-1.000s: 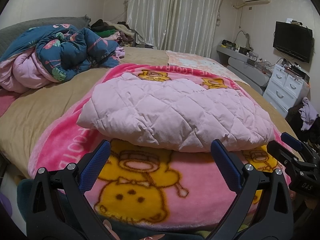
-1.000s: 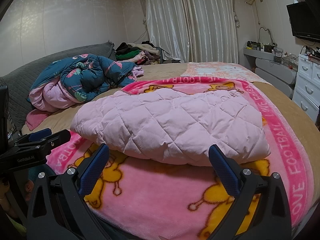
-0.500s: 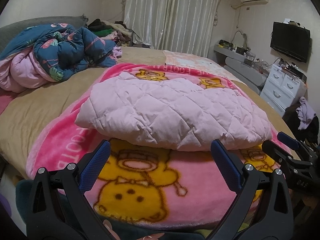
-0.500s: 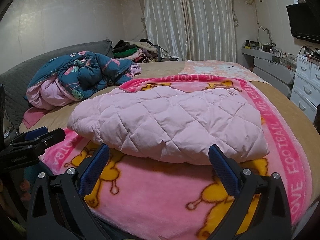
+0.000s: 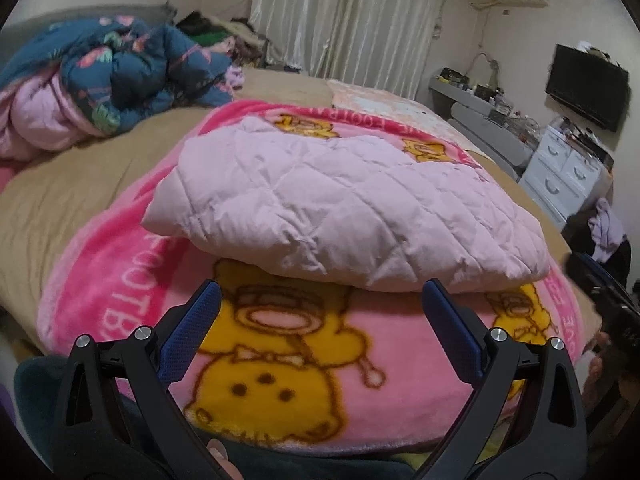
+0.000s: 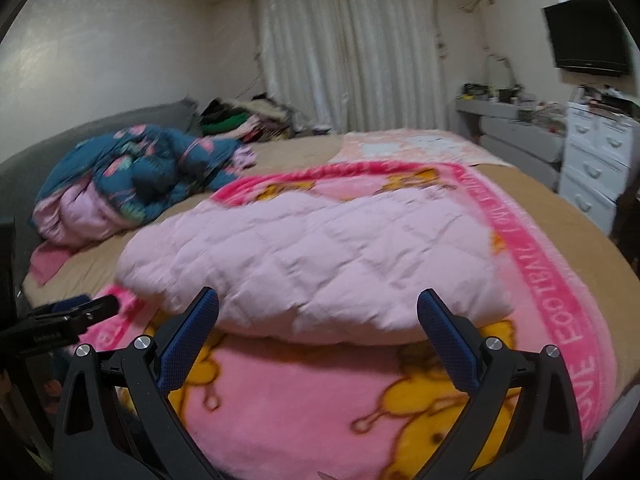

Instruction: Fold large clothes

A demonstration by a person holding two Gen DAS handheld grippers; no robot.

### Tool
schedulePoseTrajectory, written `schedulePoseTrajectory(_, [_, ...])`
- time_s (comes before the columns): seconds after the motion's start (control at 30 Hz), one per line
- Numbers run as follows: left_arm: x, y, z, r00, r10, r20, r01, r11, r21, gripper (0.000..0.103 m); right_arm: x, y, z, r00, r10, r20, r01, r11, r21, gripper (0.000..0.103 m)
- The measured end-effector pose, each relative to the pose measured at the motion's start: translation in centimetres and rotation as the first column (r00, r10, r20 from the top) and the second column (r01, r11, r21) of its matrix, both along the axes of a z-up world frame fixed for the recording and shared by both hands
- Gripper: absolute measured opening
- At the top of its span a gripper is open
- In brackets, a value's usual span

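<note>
Left wrist view: the folded pink quilted garment [image 5: 344, 208] is seen lying on the pink cartoon blanket [image 5: 280, 372] spread over the bed [image 5: 60, 208], unmoved since half a second ago. Both views have been tilted slightly and are now blurred. The left hand-held gripper [image 5: 320, 304] and right hand-held gripper [image 6: 318, 312] are held spread apart, empty, just short of the garment's near edge.

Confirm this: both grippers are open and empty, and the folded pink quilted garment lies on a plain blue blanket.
Not quite. The pink quilted garment lies on a pink cartoon-print blanket, as the left wrist view shows. The left gripper and right gripper are open and empty.
</note>
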State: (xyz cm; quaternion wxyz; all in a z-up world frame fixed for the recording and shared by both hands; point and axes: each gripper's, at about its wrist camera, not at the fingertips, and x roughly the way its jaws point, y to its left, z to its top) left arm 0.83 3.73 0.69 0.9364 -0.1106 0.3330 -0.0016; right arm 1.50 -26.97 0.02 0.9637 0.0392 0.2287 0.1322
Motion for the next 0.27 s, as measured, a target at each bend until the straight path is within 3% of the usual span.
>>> schedulePoseTrajectory(0.1, [2.0,3.6,0.5,0.996,0.084,-0.026,-0.084,0.996,-0.016,0.094,1.4,-5.1,-0.4,0.991,-0.13,-0.041,0.132,0.99,0.043,0.099])
schedulePoseTrajectory(0.17, [4.1,7.6,0.9,0.984,0.168,-0.054,-0.168,0.986,-0.001,0.094,2.1,-10.1,-1.4,0.961,-0.269,-0.066,0.273,0.961,0.046,0.099])
schedulePoseTrajectory(0.23, [6.3,12.8,1.2,0.954,0.29,-0.071,-0.286,0.956,0.057,0.094,2.6,-16.1,-2.8,0.907,-0.418,-0.058,0.418,0.908,-0.008,0.099])
schedulePoseTrajectory(0.27, [7.2,15.1,1.1,0.934,0.348,-0.079,-0.341,0.936,0.085,0.094,2.4,-20.3,-4.0,0.841,-0.537,-0.062,0.534,0.843,-0.063,0.099])
